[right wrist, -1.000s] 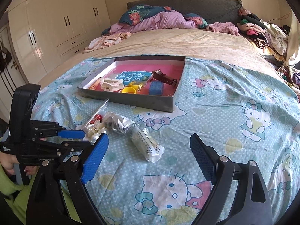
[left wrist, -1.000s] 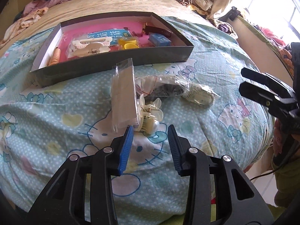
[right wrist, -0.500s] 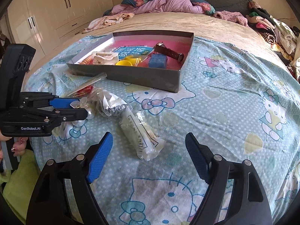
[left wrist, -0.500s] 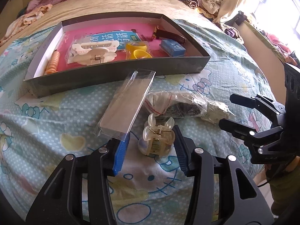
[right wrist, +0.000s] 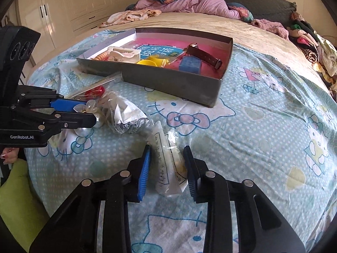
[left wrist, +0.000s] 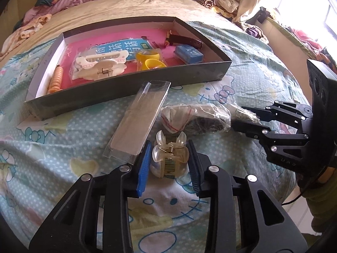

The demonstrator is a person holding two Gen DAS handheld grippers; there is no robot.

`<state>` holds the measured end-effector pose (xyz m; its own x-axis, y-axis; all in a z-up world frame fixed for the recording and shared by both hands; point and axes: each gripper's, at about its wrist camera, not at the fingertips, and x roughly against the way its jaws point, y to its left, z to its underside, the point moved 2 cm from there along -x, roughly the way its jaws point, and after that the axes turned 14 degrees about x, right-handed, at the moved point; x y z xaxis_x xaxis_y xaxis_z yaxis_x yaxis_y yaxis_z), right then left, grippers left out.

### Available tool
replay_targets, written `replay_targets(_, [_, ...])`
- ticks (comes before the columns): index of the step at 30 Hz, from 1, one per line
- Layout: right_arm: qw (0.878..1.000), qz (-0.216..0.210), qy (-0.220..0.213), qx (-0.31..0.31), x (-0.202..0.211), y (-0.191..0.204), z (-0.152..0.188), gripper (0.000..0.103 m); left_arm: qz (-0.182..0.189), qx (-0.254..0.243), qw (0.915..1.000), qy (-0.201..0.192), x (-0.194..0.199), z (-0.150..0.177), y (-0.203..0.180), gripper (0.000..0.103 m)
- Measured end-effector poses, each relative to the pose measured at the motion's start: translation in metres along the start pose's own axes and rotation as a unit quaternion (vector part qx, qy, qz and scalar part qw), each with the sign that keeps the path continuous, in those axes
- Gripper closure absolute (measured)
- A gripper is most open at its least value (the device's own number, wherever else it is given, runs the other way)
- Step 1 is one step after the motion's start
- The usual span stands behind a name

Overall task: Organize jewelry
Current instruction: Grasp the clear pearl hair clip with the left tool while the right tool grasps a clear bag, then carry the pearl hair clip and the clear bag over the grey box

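We hold two grippers over a bed (right wrist: 263, 109) with a cartoon-cat sheet. Our left gripper (left wrist: 169, 165) has its jaws spread on either side of a clear hair clip (left wrist: 168, 158) that lies on the sheet; the blue pads stand just beside the clip, and we cannot tell whether they touch it. At 11 o'clock from the clip lies a flat clear packet (left wrist: 140, 122), its near end just beside the left pad. At 1 o'clock sits a crumpled bag (left wrist: 200, 118) with dark contents.

Our right gripper (right wrist: 167, 169) has its jaws parted around a long plastic sleeve (right wrist: 166, 164) with printed text, which lies between the pads (contact is not clear here either). From that view the left gripper reaches in at 9 o'clock, and the bag (right wrist: 124, 116) lies between the two.

Beyond all this, at 12 o'clock, stands a grey box (left wrist: 130, 88) with a pink floor. It holds a white clip (left wrist: 101, 67), an orange spiral piece (left wrist: 56, 79), yellow rings (left wrist: 150, 60), a blue case (left wrist: 188, 52) and a dark watch (right wrist: 203, 54).
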<state>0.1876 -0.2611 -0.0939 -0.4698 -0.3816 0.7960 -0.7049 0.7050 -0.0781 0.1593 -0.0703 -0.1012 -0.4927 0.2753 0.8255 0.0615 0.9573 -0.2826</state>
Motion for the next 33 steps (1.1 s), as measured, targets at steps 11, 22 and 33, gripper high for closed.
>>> replay_targets(11, [0.997, 0.035, -0.037, -0.055, 0.041, -0.029, 0.013, 0.079, -0.011, 0.049, 0.9982, -0.032, 0.023, -0.009, 0.037, 0.081])
replay_targets(22, [0.994, 0.041, -0.099, -0.027, 0.088, -0.016, -0.019, 0.079, 0.003, 0.068, 0.9935, -0.091, 0.077, -0.022, 0.047, 0.081])
replay_targets(33, [0.989, 0.037, -0.142, 0.006, 0.122, 0.012, -0.049, 0.079, 0.012, 0.090, 0.9852, -0.145, 0.127, -0.028, 0.063, 0.081])
